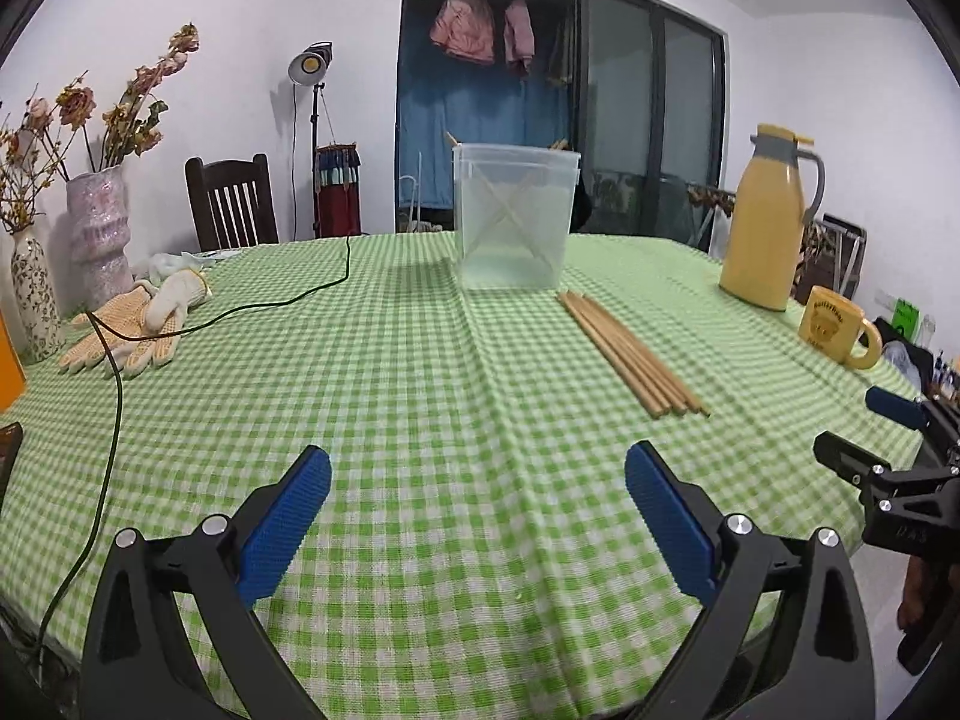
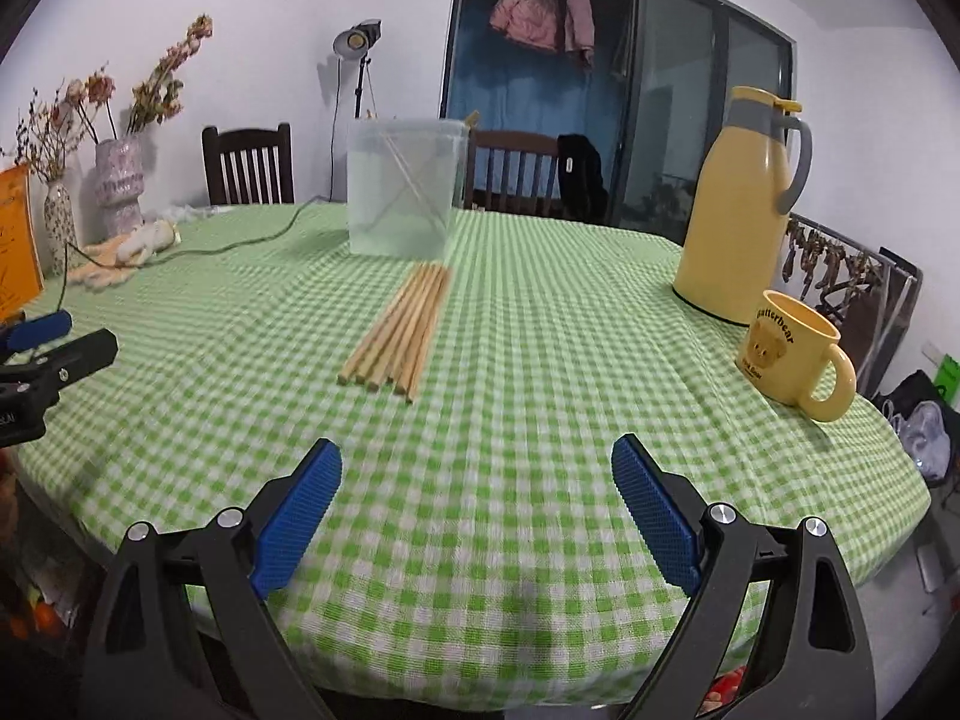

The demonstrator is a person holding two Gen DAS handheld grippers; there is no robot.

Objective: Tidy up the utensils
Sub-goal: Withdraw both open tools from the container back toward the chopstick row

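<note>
Both tools [image 1: 477,474] [image 2: 477,468] wide open, empty

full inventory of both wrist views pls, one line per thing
Chopsticks on cloth: about six, light wood, bundled mid-table in front of the container.
Container: one, clear plastic, far centre; holds a few crossed chopsticks.
Thermos jug: one, yellow with grey handle, far right.
Mug: one, yellow, bear print, near the jug.
Work gloves: a pair, cream and yellow, left side.
Cable: one, dark, across the left side.
Vases: two, with dried flowers, far left.
Tablecloth: one, green-white check.
Chairs: two, dark wood, behind the table.
Lamp: one, on a stand.
Left gripper: blue pads, open.
Right gripper: blue pads, open.
</note>
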